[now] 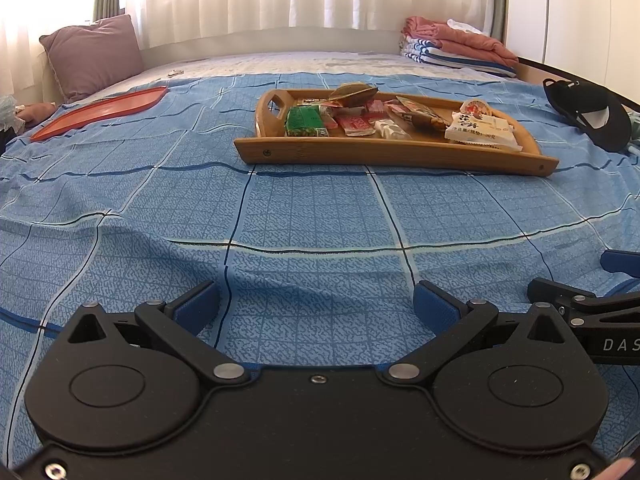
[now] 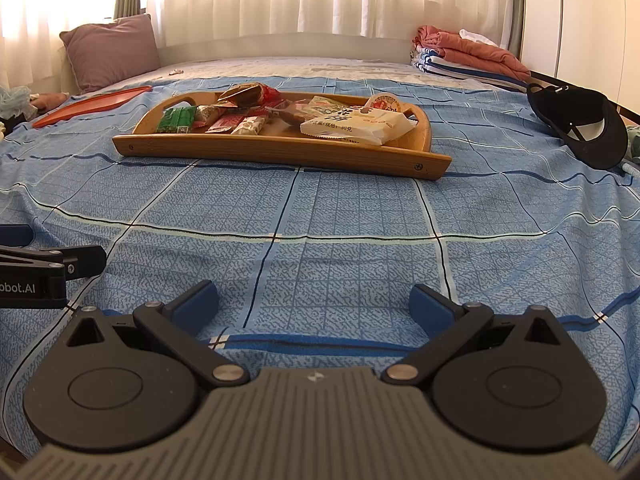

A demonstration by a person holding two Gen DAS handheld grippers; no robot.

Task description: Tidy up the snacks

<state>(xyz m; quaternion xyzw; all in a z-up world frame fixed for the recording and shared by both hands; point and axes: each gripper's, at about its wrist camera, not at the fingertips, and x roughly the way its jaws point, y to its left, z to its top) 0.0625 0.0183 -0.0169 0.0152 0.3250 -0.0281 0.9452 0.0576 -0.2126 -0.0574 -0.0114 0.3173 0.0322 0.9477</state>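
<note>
Jaws wide, empty on left gripper [image 1: 316, 304], right gripper [image 2: 314, 304]; wooden tray [image 2: 280, 152] of snacks; "DAS", "obot.AI" legible

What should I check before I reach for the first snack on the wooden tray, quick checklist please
1. Left gripper open and holding nothing: ok.
2. Right gripper open and holding nothing: ok.
3. Path over the blue bedspread to the wooden tray free of obstacles: ok.
4. Snacks reachable from above, such as the white packet and the green packet: ok.
5. Red tray free to take sorted snacks: ok.
6. Which snack belongs where: cannot tell.
</note>
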